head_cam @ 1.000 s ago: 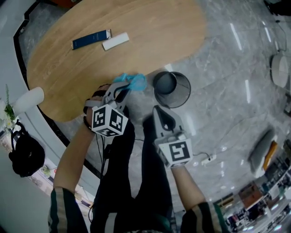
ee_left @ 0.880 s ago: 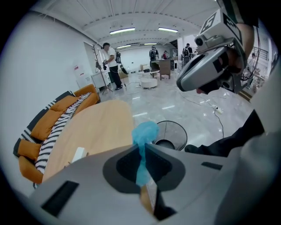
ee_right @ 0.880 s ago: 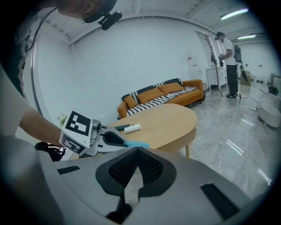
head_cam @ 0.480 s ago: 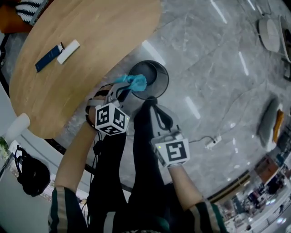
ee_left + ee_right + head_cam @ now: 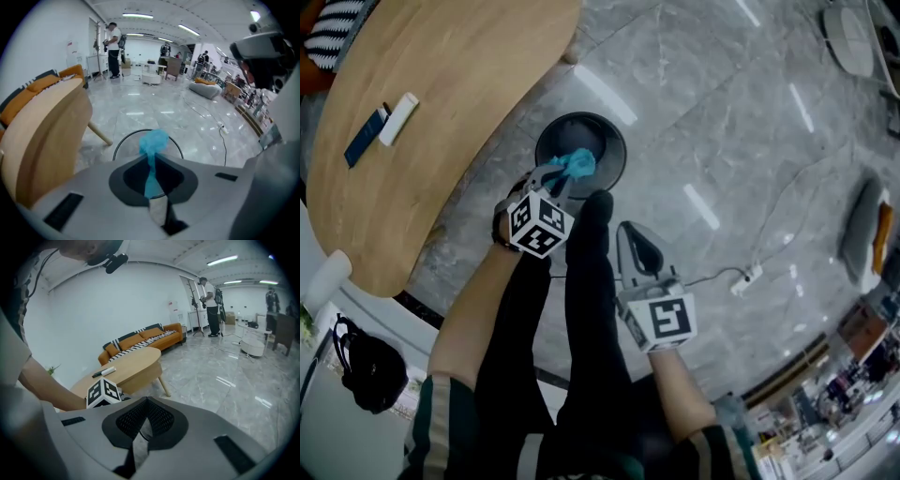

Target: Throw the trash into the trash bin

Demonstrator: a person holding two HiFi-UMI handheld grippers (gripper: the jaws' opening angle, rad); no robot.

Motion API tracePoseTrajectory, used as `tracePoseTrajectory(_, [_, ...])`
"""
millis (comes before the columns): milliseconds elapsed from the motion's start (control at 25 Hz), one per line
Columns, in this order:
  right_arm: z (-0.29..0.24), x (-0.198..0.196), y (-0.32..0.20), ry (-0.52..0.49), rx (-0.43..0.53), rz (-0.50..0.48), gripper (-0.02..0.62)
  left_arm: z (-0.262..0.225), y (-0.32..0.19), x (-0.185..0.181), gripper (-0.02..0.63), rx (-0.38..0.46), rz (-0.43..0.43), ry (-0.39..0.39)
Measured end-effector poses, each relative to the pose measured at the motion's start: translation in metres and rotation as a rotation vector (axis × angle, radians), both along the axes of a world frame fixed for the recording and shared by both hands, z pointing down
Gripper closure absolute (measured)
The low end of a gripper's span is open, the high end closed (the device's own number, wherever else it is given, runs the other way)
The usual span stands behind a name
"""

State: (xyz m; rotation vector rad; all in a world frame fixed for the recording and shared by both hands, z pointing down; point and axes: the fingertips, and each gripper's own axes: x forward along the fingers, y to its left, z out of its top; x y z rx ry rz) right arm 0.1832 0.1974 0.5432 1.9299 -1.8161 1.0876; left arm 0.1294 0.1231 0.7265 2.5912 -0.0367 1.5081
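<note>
I've got my left gripper (image 5: 558, 176) pinched narrow on the blue trash wad (image 5: 153, 140). The wad pokes out past the tips. The trash bin (image 5: 123, 140) lies just beyond and below those tips, and from the head view the wad looks to hang over its mouth.

My worry is the release. The wad looks light and crumpled (film or a glove, I can't tell), so it may cling to a pad when the jaws part. It could also drift and catch on the near rim instead of dropping in. If I open with the tips too close to that near edge, it ends up on the floor by my shoe (image 5: 598, 204). A knock from the tips might also tip the light-looking bin.

My right gripper (image 5: 147, 398) is closed on nothing. It sits off to the right of the left one and well apart from the bin, so it can't catch a stray drop.
</note>
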Motion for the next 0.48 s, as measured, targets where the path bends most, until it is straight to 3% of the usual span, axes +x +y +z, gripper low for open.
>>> tracePoseTrajectory(120, [0.008,0.008,0.015,0.005,-0.051,0.003,0.595,0.021,0.005,0.002,0.589,-0.073,-0.108,-0.018])
tracePoseTrajectory(320, [0.010,0.017,0.016,-0.002,-0.001,0.013,0.595,0.054,0.009,0.007,0.589,-0.176,-0.266,-0.035])
tracePoseTrajectory(480, [0.015,0.018,0.023,-0.013,-0.007,0.029,0.595,0.069,0.009,0.006,0.589,-0.207,-0.320,-0.047])
